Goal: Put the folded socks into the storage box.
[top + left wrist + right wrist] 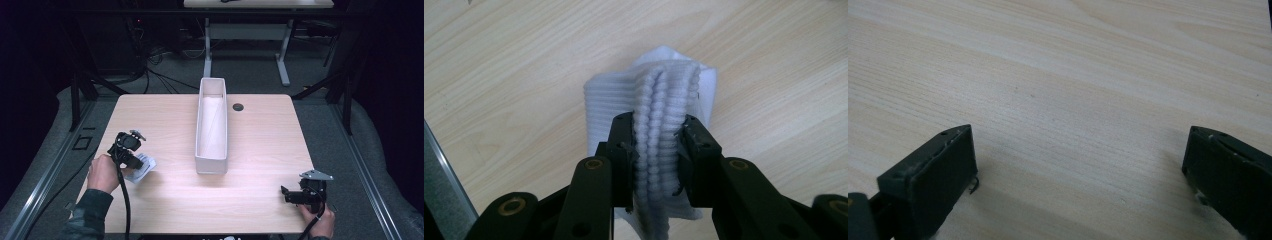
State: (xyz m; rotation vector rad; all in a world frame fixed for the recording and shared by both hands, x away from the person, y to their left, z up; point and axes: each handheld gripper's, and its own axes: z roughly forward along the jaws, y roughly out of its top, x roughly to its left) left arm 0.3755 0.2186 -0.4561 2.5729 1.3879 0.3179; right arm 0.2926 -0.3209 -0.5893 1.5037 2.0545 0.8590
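Your left gripper (pixel 658 145) pinches the sock's (pixel 659 100) ribbed fold, likely for the bin (pixel 211 162). Your right gripper (pixel 1078 170) rests wide open, empty.

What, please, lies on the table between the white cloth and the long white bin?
Nothing: in the high view, bare wooden table separates the white cloth from the long white bin.

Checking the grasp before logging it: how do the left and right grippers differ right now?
The left gripper is shut on the white sock; the right gripper stands wide open, holding nothing. The left sits at the table's left edge, the right near its right front corner. Both have black jaws.
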